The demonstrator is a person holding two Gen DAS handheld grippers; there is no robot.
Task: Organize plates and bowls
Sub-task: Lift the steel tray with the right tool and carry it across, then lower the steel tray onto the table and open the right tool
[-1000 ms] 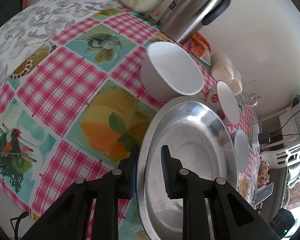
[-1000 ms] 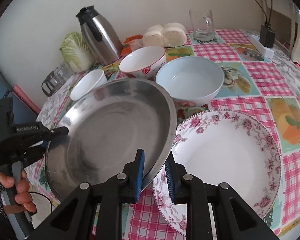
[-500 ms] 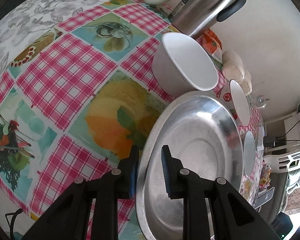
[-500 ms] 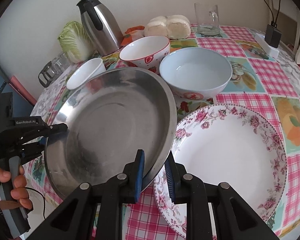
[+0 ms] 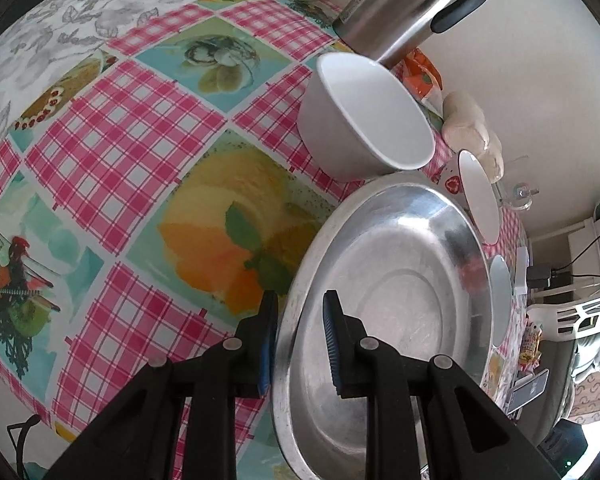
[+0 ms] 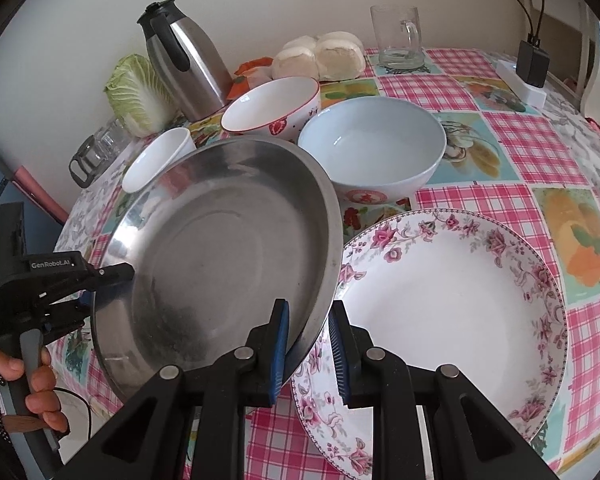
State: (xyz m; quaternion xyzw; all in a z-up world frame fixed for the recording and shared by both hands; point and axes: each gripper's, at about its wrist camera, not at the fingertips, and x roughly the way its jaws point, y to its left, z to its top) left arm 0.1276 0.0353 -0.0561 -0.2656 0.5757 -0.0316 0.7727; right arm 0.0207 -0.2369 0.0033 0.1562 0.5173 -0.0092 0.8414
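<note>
Steel plate (image 6: 220, 248) hangs clear of the checked tablecloth (image 5: 112, 152), pinched at opposite rims by 2 tools: the left gripper (image 5: 298, 336) is clamped on its near-left edge and the right gripper (image 6: 308, 344) is clamped on the edge nearest the floral plate (image 6: 452, 304). Compared with a second ago the steel plate sits a little differently in both views: the white bowl (image 5: 364, 116) and the steel jug (image 5: 412, 8) have slid lower and nearer in the left wrist view, while the grip at each rim has not altered. That small drift reads as a slow carry, not a release. The steel plate's right edge overlaps the floral plate's rim in the right wrist view, tilted up on that side, so stacking it there looks like the step in hand; the pale blue bowl (image 6: 372, 148) and the red-rimmed bowl (image 6: 272, 106) remain unstacked behind.
</note>
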